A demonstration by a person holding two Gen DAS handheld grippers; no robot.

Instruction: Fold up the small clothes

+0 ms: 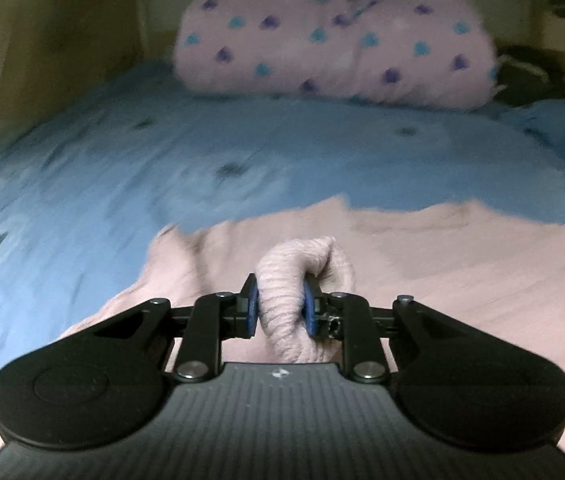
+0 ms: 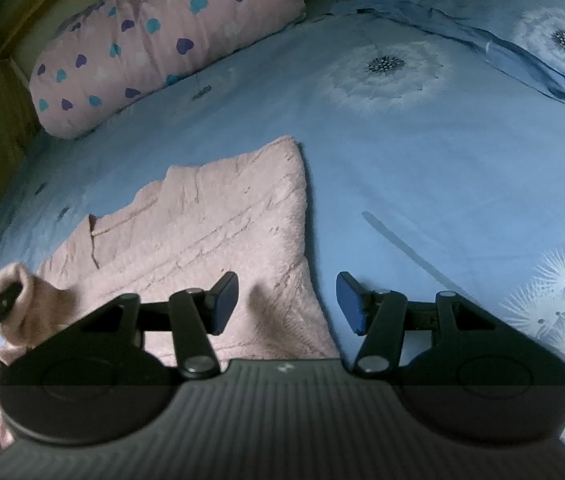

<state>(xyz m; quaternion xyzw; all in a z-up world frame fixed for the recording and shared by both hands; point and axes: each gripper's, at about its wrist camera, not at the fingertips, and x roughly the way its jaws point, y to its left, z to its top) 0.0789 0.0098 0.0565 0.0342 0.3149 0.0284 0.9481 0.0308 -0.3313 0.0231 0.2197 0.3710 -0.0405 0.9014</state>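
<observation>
1. Stretching wide beyond the garment, the blue bedsheet printed with white dandelion heads [image 2: 422, 168] offers bare, flat room to the right of the sweater and ahead of it, up to the bolster.
2. At the far end a pink cylindrical bolster pillow with purple and teal hearts [image 1: 334, 40] lies across the bed, well apart from the garment; a blue pillow in the same dandelion print [image 2: 522, 28] sits in the far right corner.
3. A wooden bed frame [image 2: 22, 12] borders the mattress on the left in the right wrist view, close to the bolster's end.
4. The pale pink fuzzy knitted sweater [image 2: 210, 240] lies flat on the sheet directly in front of both grippers, its right edge running straight, its far edge stepped and uneven.
5. The left gripper [image 1: 281, 307] is clenched on a rolled-up, ribbed sleeve cuff [image 1: 302, 276] of the sweater, the blue pads pressing it from both sides and the fabric lifted into a hump above the body of the garment.
6. The right gripper [image 2: 287, 303] is released, its blue pads spread wide, straddling the sweater's right edge: the left finger over the knit, the right finger over bare sheet. Whether it touches the fabric cannot be told.
7. The left wrist view is blurred; the sweater's texture reads clearly only from the right wrist view.
</observation>
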